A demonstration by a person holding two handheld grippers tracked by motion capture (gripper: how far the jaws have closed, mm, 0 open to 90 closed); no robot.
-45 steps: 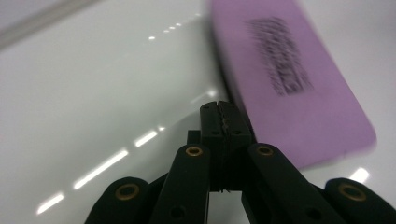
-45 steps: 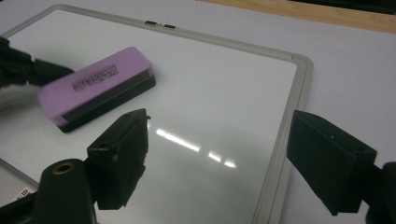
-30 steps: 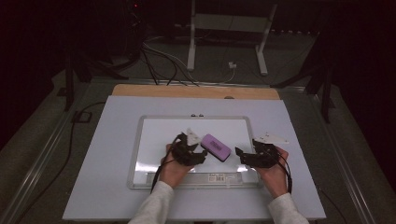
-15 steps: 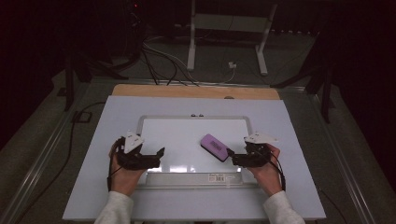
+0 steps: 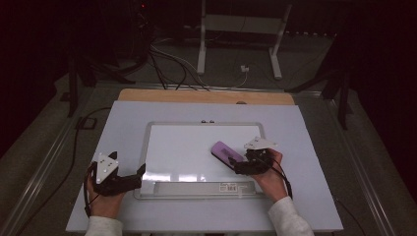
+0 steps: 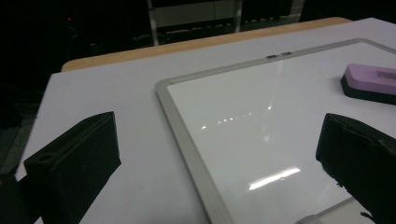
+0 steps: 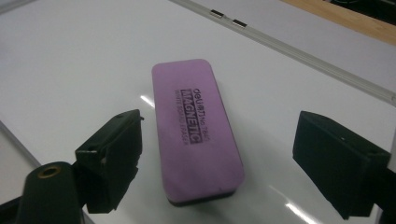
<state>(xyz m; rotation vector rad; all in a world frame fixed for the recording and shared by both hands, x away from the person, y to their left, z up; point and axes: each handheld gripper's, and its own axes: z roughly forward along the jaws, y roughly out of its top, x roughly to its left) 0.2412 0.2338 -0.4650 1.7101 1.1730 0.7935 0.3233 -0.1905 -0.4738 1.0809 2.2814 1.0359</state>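
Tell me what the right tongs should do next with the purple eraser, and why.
Probably ease the right tongs forward and close on the purple eraser. The jaws stand open on either side of its near end without touching it, and it lies flat on the whiteboard.

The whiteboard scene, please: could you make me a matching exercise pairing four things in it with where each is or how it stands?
Things:
1. eraser
2. left hand-held gripper
3. right hand-held gripper
4. whiteboard

Places or states:
A. jaws open on either side of the purple block's near end, not touching it
B. lies flat on the light sheet, silver frame
C. jaws open and empty, at the board's near left corner
D. lies on the white surface, printed purple face up

Pairs: 1-D, 2-C, 3-A, 4-B
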